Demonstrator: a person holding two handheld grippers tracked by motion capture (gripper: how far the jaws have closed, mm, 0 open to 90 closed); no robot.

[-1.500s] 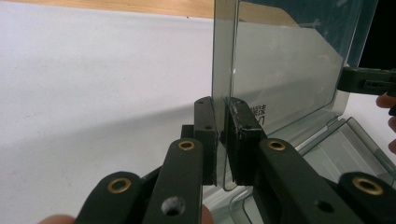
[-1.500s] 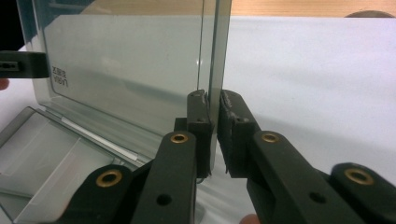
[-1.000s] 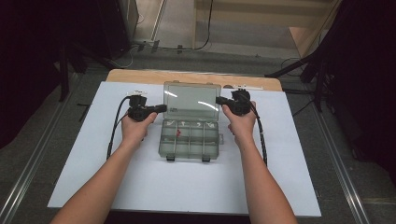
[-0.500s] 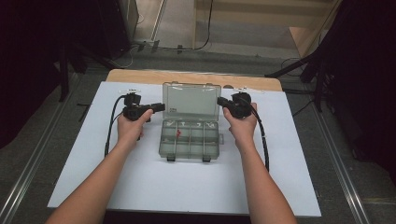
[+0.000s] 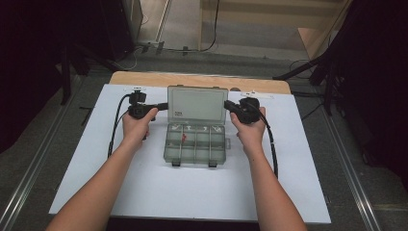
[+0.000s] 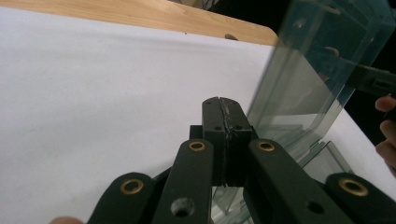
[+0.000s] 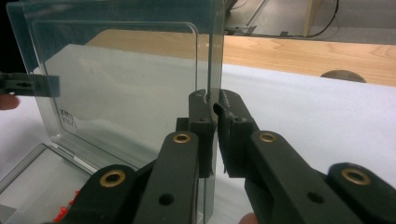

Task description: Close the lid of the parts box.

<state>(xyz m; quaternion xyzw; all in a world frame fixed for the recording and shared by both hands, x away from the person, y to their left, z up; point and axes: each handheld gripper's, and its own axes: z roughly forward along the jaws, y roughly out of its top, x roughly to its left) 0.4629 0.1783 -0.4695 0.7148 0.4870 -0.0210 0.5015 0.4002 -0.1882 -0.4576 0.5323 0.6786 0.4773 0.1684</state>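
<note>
A clear plastic compartment box (image 5: pixel 195 144) lies at the middle of the white board, its lid (image 5: pixel 197 103) standing upright at the far side. A small red piece (image 5: pixel 183 139) sits in one compartment. My right gripper (image 5: pixel 227 104) is shut on the lid's right edge; in the right gripper view the lid (image 7: pixel 116 88) runs between the jaws of that gripper (image 7: pixel 212 105). My left gripper (image 5: pixel 163 105) is shut with nothing in it, its tip just beside the lid's left edge. In the left gripper view that gripper (image 6: pixel 223 105) has the lid (image 6: pixel 303 93) to its right.
The white board (image 5: pixel 192 192) covers a wooden table (image 5: pixel 144 79) whose far edge shows behind it. Black cables (image 5: pixel 114 130) trail from both grippers across the board. Bare board lies to the left, to the right and in front of the box.
My left hand and gripper have slid a little to the left, away from the box. The right gripper and the upright lid have stayed put.
</note>
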